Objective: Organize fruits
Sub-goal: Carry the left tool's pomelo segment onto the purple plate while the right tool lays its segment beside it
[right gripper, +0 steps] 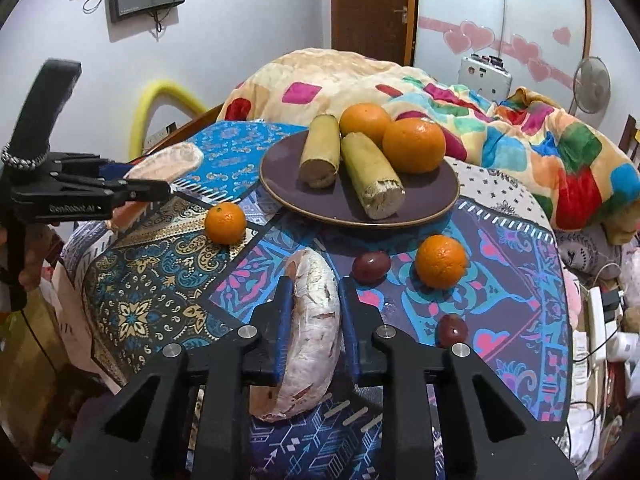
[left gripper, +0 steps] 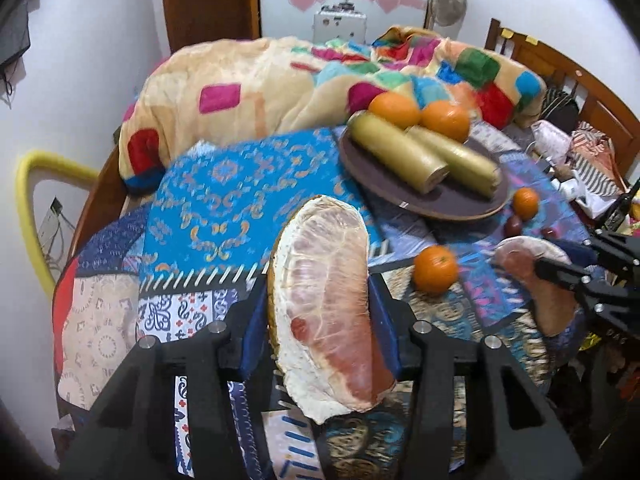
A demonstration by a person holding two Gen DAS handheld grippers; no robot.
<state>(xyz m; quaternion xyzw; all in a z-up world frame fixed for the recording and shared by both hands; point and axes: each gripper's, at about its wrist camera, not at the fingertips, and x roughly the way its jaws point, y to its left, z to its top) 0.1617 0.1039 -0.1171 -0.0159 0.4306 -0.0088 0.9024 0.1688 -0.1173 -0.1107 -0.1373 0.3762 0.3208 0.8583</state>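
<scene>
Gripping a big pomelo segment (left gripper: pixel 326 304), the left gripper (left gripper: pixel 320 304) is clamping it between both blue pads, pink flesh facing up and white pith along the edges, held above the patterned cloth (left gripper: pixel 224 200) at the near left of the table. Over on the other side, the right gripper (right gripper: pixel 312 320) is squeezing a second pomelo wedge (right gripper: pixel 310 332), pith side showing, its fingers (right gripper: pixel 282 320) pressing in on both flanks. Both wedges are sitting off the plate, out toward the near edge of the table.

Sitting further back, the dark round plate (right gripper: pixel 424 196) is carrying two sugarcane pieces (right gripper: pixel 370 176) lying side by side, with two large oranges (right gripper: pixel 414 144) at its far rim, touching each other and the cane. A small tangerine (right gripper: pixel 225 223) is resting on the cloth just left of the plate. Another orange (right gripper: pixel 441 262) is lying on the cloth in front of the plate, and a dark red fruit (right gripper: pixel 371 267) is sitting just beside it on its left. A second dark red fruit (right gripper: pixel 452 330) is lying nearer, close by the right gripper's outer finger.

Behind all of it, a colourful blanket (right gripper: pixel 520 148) is piled up against the table's far edge, and a fan (right gripper: pixel 592 86) is standing by the wall.
</scene>
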